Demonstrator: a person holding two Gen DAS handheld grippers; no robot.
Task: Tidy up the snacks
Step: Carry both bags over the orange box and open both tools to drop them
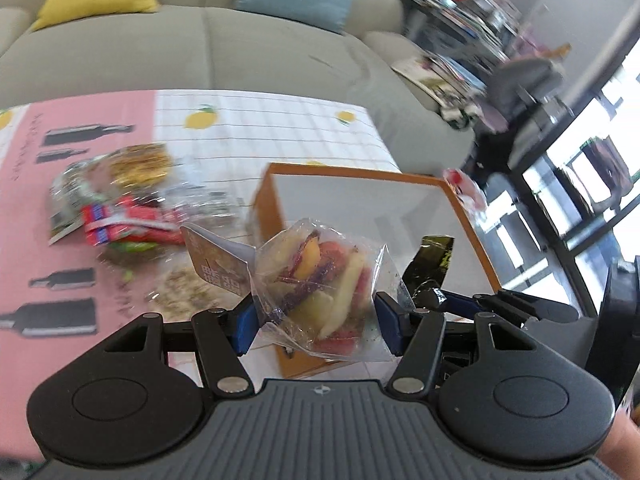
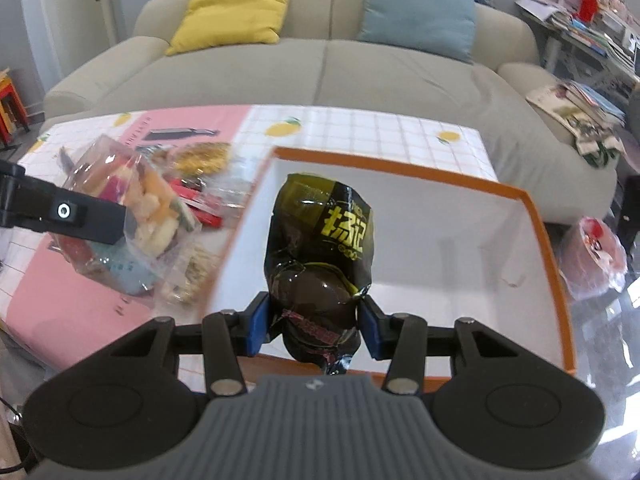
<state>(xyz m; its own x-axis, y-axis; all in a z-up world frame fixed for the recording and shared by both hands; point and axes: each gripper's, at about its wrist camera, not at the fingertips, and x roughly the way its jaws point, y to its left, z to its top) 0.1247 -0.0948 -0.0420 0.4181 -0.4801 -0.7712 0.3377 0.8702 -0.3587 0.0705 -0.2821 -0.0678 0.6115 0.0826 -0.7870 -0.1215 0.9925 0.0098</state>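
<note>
My left gripper (image 1: 316,326) is shut on a clear bag of mixed coloured snacks (image 1: 320,288), held in the air at the near left corner of the orange-rimmed white box (image 1: 472,220). That bag (image 2: 140,208) and a left finger (image 2: 64,212) also show in the right wrist view, left of the box. My right gripper (image 2: 314,330) is shut on a black packet with yellow lettering (image 2: 320,252), hanging over the inside of the box (image 2: 548,240). The packet's crinkled end (image 1: 430,268) peeks in on the right of the left wrist view.
A heap of loose snack packets (image 1: 120,204) lies on the pink and white tablecloth (image 1: 248,120) left of the box. A grey sofa (image 2: 320,68) with yellow and blue cushions stands behind the table. A red and clear plastic bag (image 2: 596,256) sits on the floor at right.
</note>
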